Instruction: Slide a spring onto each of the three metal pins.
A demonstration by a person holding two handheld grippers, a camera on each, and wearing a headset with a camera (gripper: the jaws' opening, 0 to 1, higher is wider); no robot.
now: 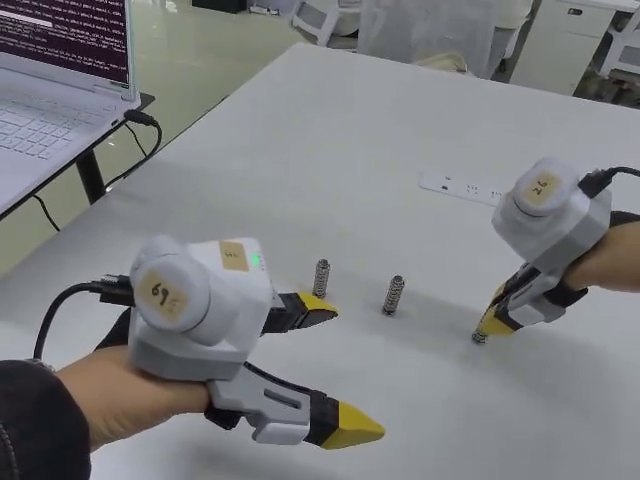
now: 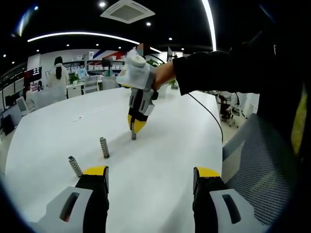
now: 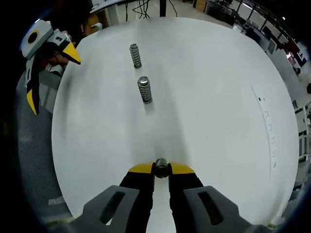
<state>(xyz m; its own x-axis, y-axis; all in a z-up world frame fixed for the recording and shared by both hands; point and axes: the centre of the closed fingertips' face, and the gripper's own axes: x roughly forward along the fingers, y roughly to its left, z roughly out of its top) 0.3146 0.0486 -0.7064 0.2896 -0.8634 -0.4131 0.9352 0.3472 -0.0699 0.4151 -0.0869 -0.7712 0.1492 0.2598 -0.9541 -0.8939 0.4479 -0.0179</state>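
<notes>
1. We count 2 of 3 done. A coiled grey metal spring (image 1: 321, 277) stands upright on the white desk (image 1: 330, 140), and a second coiled spring (image 1: 394, 294) stands near it; both look seated over their pins.
2. The third coiled spring (image 3: 161, 168) remains. It stands at the row's end, close to the desk, between the yellow-tipped fingers (image 3: 141, 170) of the right gripper (image 1: 490, 325), which are clenched on it.
3. We judge it is being seated on its pin, but the pin itself is hidden.
4. The left gripper (image 2: 150, 177) hovers with its fingers released and holds nothing; the first spring is just beside 1 tip.
</notes>
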